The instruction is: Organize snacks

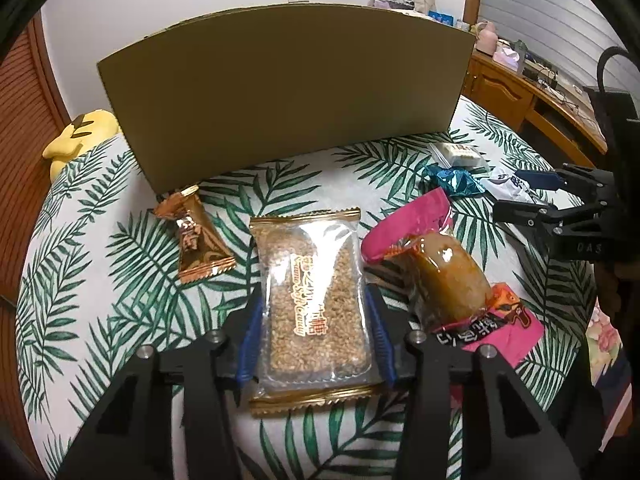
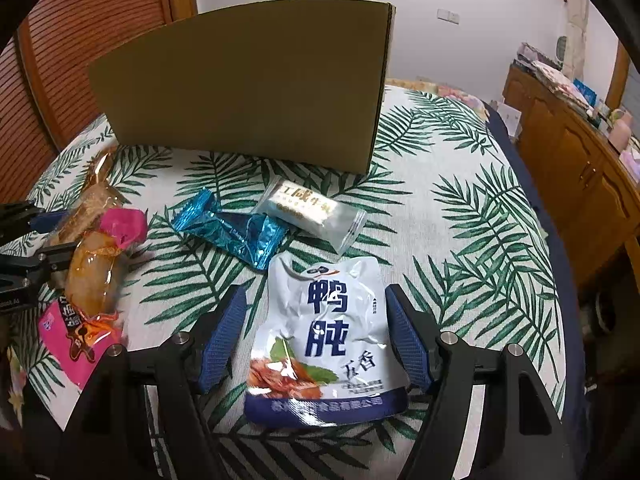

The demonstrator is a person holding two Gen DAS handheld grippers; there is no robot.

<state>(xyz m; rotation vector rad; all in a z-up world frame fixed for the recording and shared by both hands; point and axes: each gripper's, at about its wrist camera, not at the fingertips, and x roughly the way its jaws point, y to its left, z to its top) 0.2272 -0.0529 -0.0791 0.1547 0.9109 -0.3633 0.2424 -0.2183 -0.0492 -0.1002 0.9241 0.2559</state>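
My left gripper is shut on a clear sesame candy packet with gold ends; both blue pads touch its long sides as it lies on the leaf-print cloth. A pink-ended packet with a brown snack lies just to its right, and a small gold candy to its left. In the right wrist view, my right gripper stands open around a white pouch with blue lettering lying flat. Beyond it lie a blue foil wrapper and a white nougat packet. A cardboard box stands behind.
A yellow plush toy sits at the table's far left edge. A wooden cabinet with clutter on top runs along the right. A slatted wooden door is behind the box on the left.
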